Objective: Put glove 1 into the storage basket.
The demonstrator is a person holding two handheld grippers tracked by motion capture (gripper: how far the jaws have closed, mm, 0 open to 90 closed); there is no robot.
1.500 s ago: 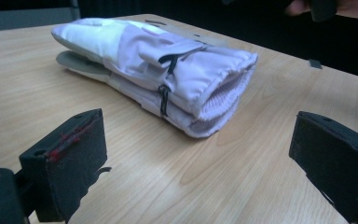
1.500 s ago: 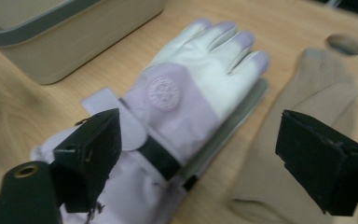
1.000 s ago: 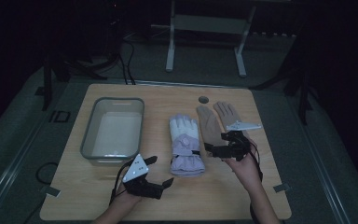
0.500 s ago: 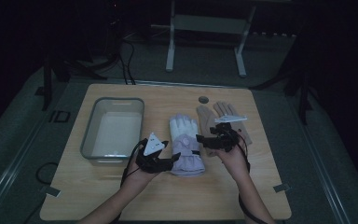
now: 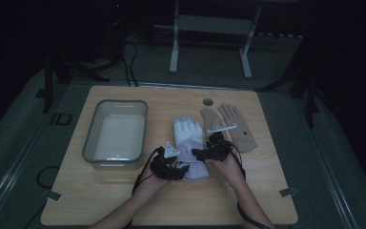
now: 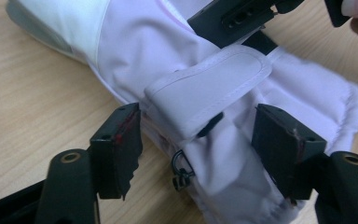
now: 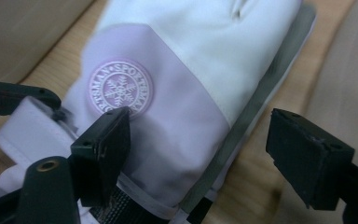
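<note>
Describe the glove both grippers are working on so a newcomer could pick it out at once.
On the wooden table, to the right of the clear plastic tub, two gloves lie side by side. The one meant is the white and lilac ski glove nearer the tub, its cuff between the open left gripper and right gripper. Unlike the thin tan glove, it is padded, with a strap and a round snowflake badge.

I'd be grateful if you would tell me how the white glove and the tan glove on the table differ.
The white glove is padded, white and pale lilac with a wrist strap; the tan glove is plain, flat and brown. Both open grippers, left gripper and right gripper, straddle the white glove's cuff, while the tan glove lies untouched beside it. Both gloves lie flat on the table, fingers pointing away from the person.
</note>
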